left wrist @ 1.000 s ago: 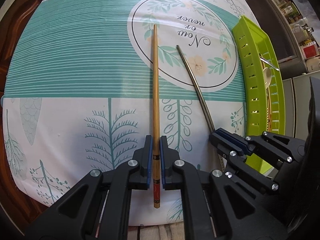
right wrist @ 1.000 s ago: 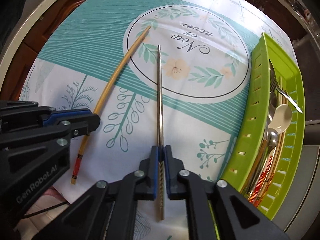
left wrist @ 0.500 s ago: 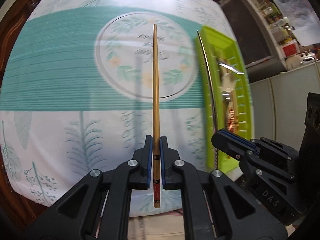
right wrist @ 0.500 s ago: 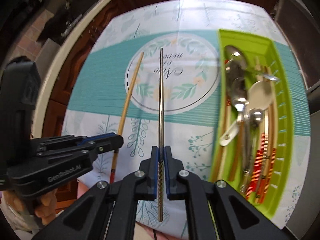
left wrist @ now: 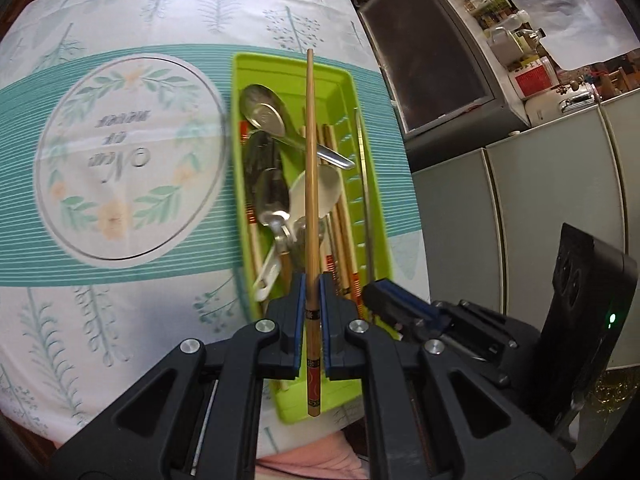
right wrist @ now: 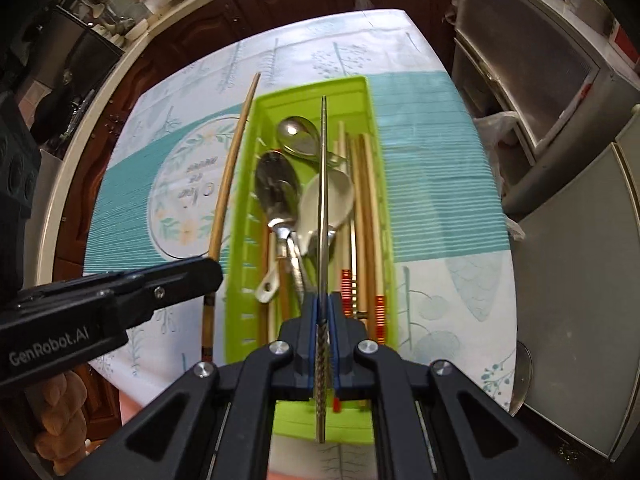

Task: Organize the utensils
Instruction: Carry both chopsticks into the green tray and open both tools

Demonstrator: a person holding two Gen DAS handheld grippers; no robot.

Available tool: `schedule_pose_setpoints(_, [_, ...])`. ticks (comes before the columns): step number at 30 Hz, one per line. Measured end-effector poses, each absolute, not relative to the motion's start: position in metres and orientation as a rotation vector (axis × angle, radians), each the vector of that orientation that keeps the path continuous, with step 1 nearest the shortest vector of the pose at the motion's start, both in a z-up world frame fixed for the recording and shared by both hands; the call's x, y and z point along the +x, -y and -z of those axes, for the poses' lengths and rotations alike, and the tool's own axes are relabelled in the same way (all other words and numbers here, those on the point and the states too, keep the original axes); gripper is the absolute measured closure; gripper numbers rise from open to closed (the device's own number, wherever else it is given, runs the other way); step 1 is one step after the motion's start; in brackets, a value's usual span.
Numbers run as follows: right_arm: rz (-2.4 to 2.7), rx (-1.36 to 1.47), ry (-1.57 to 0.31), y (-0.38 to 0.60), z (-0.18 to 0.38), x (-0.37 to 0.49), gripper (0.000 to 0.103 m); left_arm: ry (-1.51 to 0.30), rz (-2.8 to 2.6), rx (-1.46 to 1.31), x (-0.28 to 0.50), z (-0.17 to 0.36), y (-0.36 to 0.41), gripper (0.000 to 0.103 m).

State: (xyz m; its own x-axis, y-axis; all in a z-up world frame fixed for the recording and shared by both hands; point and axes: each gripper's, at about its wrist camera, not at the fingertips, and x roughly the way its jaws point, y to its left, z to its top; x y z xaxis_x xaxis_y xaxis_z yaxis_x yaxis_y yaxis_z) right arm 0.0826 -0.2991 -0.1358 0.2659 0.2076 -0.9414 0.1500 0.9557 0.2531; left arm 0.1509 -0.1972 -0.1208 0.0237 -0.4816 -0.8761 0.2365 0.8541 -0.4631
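Chopsticks remain: our left claw (left wrist: 311, 316) grips a wooden chopstick (left wrist: 310, 184), our right claw (right wrist: 322, 320) a metal chopstick (right wrist: 323, 184), above the nearly full green tray (right wrist: 362, 92).

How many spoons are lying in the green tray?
3: a metal spoon at the far end, a second metal spoon nearer on the left, a white ceramic spoon in the middle. Others may hide beneath.
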Motion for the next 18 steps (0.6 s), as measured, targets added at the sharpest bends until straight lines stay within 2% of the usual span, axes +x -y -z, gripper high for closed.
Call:
schedule_pose_setpoints(15, [-0.03,0.306,-1.357,0.315,0.162,0.095,0.097,-1.52,0.54,-0.172,0.161,0.17,0.24,0.098])
schedule_pose_setpoints(17, [-0.031,0.29,-1.351,0.313,0.162,0.096,0.097,-1.529,0.524,-0.142,0.162,0.173,0.24,0.096])
schedule_pose_setpoints(18, [-0.033,0.282,-1.352,0.311,0.162,0.096,0.097,-1.53,0.515,-0.122,0.162,0.172,0.239,0.091])
